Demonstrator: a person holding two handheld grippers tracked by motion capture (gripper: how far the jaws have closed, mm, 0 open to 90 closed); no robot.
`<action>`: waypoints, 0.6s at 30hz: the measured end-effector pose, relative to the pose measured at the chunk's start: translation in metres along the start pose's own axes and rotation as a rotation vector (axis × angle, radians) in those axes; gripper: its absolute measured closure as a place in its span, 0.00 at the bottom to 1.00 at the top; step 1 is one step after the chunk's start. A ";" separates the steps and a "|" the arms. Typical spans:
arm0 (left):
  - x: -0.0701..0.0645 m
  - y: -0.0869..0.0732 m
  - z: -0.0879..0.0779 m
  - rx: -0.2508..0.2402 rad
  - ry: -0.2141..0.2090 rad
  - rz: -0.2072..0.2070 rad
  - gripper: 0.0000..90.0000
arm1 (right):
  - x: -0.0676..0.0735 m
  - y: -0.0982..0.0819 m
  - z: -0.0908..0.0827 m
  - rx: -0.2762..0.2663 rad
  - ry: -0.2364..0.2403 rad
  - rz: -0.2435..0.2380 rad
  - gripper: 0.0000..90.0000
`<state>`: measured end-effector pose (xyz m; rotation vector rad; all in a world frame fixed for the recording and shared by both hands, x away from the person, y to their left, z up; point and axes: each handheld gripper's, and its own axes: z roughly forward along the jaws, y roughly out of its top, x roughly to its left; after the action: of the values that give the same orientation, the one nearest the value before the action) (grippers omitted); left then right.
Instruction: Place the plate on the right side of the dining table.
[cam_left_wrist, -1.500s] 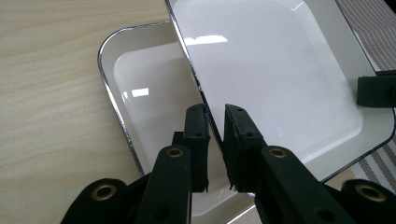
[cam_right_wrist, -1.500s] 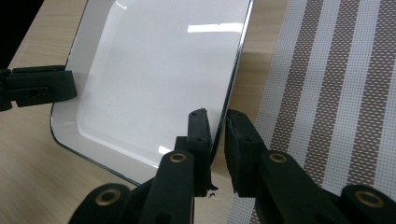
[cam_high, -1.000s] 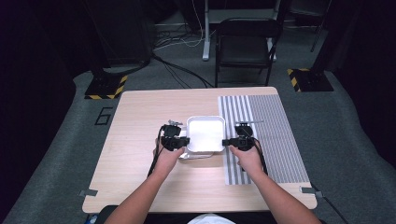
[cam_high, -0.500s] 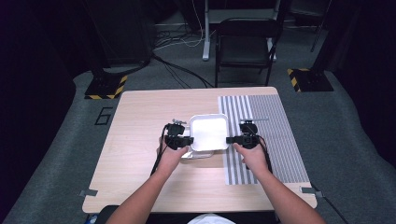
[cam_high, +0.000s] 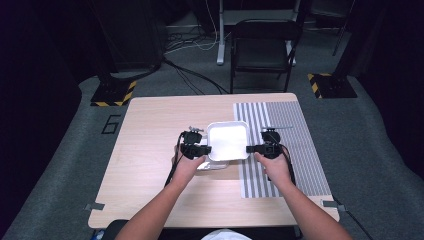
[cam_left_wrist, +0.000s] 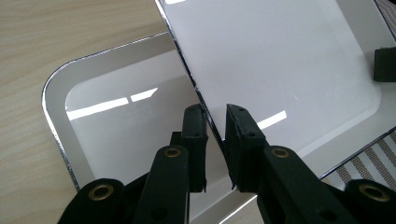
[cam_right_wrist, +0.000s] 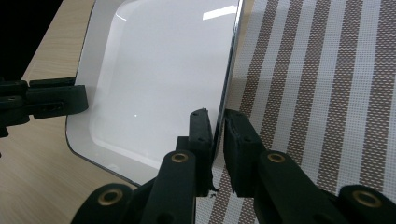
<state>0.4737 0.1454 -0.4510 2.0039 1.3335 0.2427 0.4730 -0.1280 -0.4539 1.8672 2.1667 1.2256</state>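
Pale wood-grain laminate forms the table (cam_high: 150, 150) top, with a grey-and-white striped mat (cam_high: 295, 145) covering its right portion; grey carpet surrounds the table, and a black folding chair (cam_high: 262, 50) stands beyond the far edge among loose cables. Both forearms enter from the near edge and converge on a white square tray (cam_high: 228, 140) at the table centre, which straddles the left border of the mat. The left gripper (cam_left_wrist: 215, 140) points toward the tray from its left side, and its jaws are clamped on the tray's left rim. The right gripper (cam_right_wrist: 217, 140) points inward from the opposite side, with its jaws pinched on the right rim, directly above the mat. In the left gripper view, the held tray sits tilted above a second white tray (cam_left_wrist: 116, 121), which lies flat on the wood beneath it and projects toward the near left. The far half of the table, the wood to the left of the left hand (cam_high: 187, 167), and the mat to the right of the right hand (cam_high: 272, 167) offer unobstructed surface.
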 end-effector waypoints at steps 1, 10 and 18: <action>-0.001 0.000 0.001 -0.002 -0.003 0.000 0.87 | -0.001 0.000 -0.001 -0.002 -0.001 -0.008 0.91; -0.009 0.006 0.004 0.001 -0.017 0.019 0.87 | -0.006 0.001 -0.009 -0.001 -0.025 -0.015 0.91; -0.016 0.010 0.007 0.003 -0.028 0.026 0.87 | -0.011 0.001 -0.017 -0.017 -0.036 -0.014 0.91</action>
<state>0.4771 0.1258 -0.4465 2.0213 1.2916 0.2233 0.4687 -0.1464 -0.4464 1.8497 2.1407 1.1939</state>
